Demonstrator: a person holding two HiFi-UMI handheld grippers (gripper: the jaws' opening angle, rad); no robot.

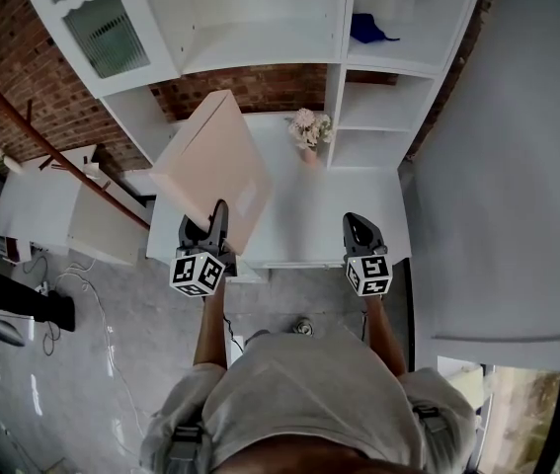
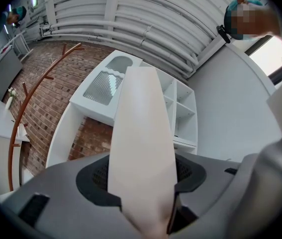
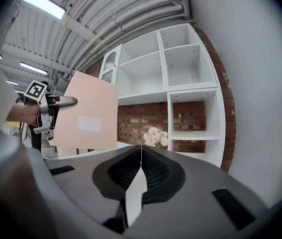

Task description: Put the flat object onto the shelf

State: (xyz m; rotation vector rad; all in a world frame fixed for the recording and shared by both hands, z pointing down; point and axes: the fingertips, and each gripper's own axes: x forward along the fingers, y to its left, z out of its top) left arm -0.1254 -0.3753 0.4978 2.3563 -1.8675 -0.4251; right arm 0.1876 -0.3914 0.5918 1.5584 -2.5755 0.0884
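Over left end of white desk [image 1: 339, 220], my left gripper [image 1: 216, 215] clamps edge of flat pinkish-beige cardboard panel [image 1: 210, 161], raised before white shelf unit [image 1: 260, 42]. Left gripper view: panel edge-on only. Right gripper view: panel face, pale rectangular label [image 3: 88, 124]. My right gripper [image 3: 141, 156]: jaws together, empty.

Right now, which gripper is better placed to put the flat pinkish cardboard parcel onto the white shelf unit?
Left: the left gripper clamps the flat pinkish cardboard parcel, facing the white shelf unit. The right gripper is shut, empty.
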